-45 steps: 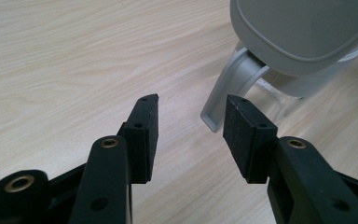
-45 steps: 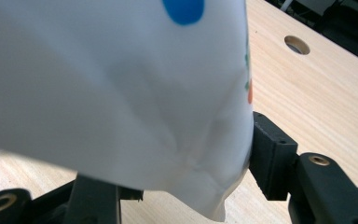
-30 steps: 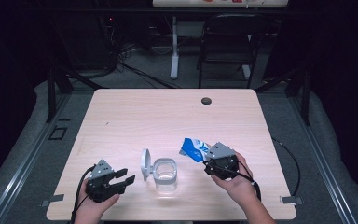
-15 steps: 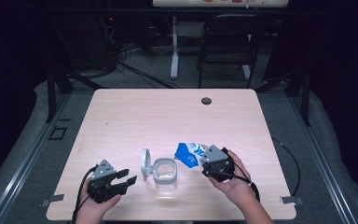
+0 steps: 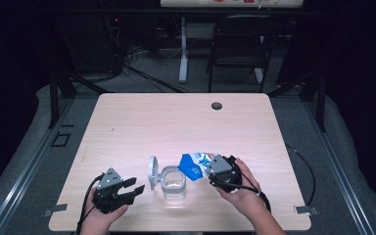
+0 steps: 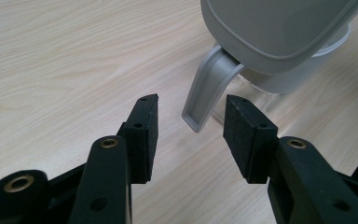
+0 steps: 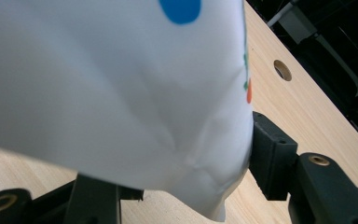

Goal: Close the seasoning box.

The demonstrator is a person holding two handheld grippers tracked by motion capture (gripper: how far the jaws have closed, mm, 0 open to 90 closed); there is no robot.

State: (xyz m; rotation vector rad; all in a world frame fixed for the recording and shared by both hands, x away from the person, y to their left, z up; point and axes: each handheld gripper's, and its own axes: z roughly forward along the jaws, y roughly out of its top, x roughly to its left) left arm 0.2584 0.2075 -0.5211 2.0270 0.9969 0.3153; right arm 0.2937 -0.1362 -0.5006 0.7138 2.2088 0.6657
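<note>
A clear plastic container [image 5: 174, 182] stands near the table's front edge, its grey lid [image 5: 152, 172] flipped up on its left side. My right gripper [image 5: 214, 169] is shut on a blue-and-white bag [image 5: 196, 165], held tilted so the blue end reaches over the container's right rim. In the right gripper view the white bag [image 7: 121, 93] bulges between the pads of my right gripper [image 7: 182, 175]. My left gripper [image 5: 134, 185] stands open just left of the lid. In the left gripper view its jaws [image 6: 192, 106] are empty, and the lid's grey tab [image 6: 207, 84] lies just beyond them.
The wooden table [image 5: 142, 127] has a round cable hole [image 5: 217, 105] near its far edge. A black chair [image 5: 240, 44] and cables sit on the floor behind the table. Both of the person's hands rest at the front edge.
My right gripper has carried the bag leftward, from beside the container to over its right rim. The left gripper has stayed put.
</note>
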